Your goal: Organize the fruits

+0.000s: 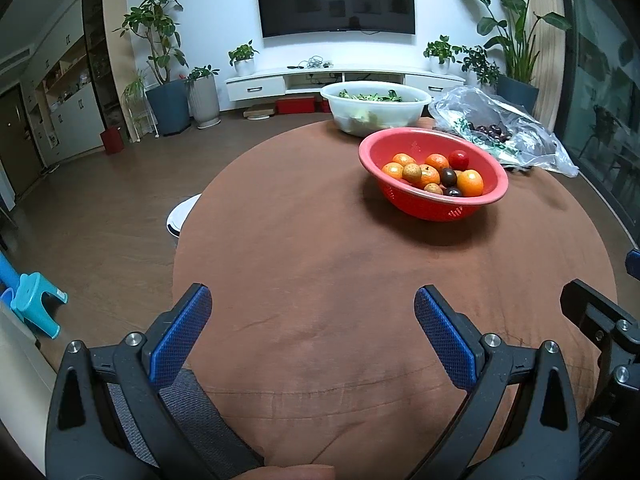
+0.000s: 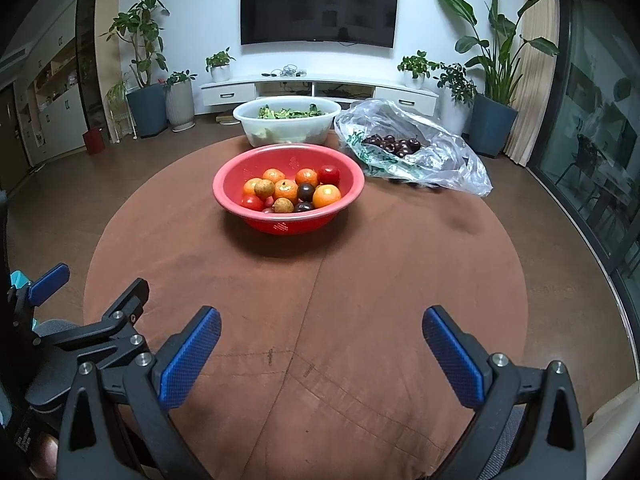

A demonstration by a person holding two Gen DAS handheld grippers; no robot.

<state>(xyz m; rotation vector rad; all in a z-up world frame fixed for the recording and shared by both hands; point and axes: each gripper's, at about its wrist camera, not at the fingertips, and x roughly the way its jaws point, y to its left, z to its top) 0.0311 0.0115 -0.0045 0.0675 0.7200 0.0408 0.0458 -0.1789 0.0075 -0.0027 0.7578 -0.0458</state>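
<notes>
While both tongs, left gripper (image 1: 312, 304) and right gripper (image 2: 322, 326), gape empty at six o'clock, mixed fruits (image 2: 292, 192) fill the red perforated plastic basket (image 2: 230, 196) at twelve; sorting could be pending or finished.

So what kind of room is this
Most likely a home living room: a wall-mounted TV over a low white cabinet, potted plants beside it, and a round brown table in front.
</notes>
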